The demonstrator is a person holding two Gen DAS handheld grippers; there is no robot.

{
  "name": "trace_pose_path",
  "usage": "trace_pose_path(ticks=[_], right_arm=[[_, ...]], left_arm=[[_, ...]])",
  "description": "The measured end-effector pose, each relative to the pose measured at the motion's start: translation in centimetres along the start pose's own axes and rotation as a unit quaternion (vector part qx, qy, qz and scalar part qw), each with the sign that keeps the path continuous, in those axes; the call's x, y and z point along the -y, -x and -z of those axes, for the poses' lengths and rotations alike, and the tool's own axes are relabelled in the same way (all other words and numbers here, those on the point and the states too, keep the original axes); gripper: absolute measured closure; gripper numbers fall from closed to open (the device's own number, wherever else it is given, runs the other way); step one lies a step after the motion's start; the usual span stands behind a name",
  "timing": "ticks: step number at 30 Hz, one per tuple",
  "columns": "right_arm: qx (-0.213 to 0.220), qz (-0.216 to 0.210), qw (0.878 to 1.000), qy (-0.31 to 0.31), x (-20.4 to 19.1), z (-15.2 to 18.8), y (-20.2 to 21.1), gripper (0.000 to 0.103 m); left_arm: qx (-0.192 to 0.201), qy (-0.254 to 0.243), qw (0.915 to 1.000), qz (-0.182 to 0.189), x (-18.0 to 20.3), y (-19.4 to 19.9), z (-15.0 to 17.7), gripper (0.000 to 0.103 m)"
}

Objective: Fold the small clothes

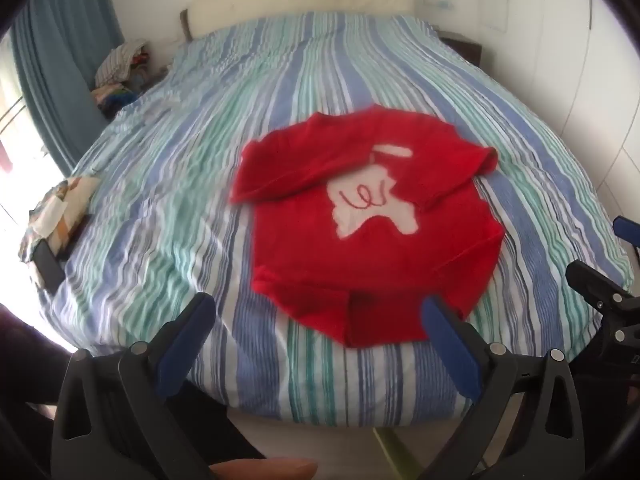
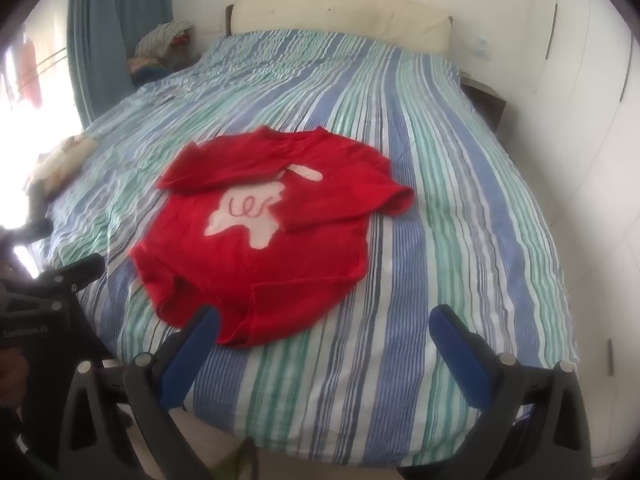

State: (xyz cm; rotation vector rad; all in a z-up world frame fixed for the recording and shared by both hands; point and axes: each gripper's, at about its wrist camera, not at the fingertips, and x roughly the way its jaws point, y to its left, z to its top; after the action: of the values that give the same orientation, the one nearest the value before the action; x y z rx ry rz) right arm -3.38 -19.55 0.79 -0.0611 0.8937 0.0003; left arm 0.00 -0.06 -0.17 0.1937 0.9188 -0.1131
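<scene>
A small red sweater (image 1: pixel 360 248) with a white animal patch lies flat on the striped bed, both sleeves folded across its chest; it also shows in the right wrist view (image 2: pixel 264 256). My left gripper (image 1: pixel 316 320) is open and empty, held above the bed's near edge just in front of the sweater's hem. My right gripper (image 2: pixel 324 328) is open and empty, in front of the hem and to its right. Part of the right gripper's body (image 1: pixel 600 300) shows at the right edge of the left wrist view.
The bed (image 1: pixel 200 200) has a blue, green and white striped cover. A pile of folded cloth and a dark flat object (image 1: pixel 56 224) lie at its left edge. More clothes (image 2: pixel 160 48) are heaped by the blue curtain. A cream headboard (image 2: pixel 340 12) stands behind.
</scene>
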Motion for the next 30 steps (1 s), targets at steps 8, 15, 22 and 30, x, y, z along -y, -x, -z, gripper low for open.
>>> trace_pose_path(ticks=[8, 15, 22, 30], right_arm=[[-0.008, 0.0, 1.0, 0.009, -0.8, -0.4, -0.1, 0.0], [-0.009, 0.007, 1.0, 0.015, -1.8, -0.1, 0.2, 0.0], [-0.011, 0.008, 1.0, 0.019, -1.9, -0.2, 0.2, 0.0], [-0.01, 0.015, 1.0, 0.02, -2.3, -0.4, 0.4, 0.0]], left_arm=[[-0.014, 0.009, 0.9997, 0.015, -0.4, -0.4, 0.2, 0.0], [-0.015, 0.011, 0.9998, 0.012, -0.4, -0.4, 0.1, 0.0], [-0.021, 0.002, 0.9998, 0.005, -0.4, -0.3, 0.0, 0.0], [-0.022, 0.004, 0.9996, 0.015, -0.4, 0.0, -0.2, 0.0]])
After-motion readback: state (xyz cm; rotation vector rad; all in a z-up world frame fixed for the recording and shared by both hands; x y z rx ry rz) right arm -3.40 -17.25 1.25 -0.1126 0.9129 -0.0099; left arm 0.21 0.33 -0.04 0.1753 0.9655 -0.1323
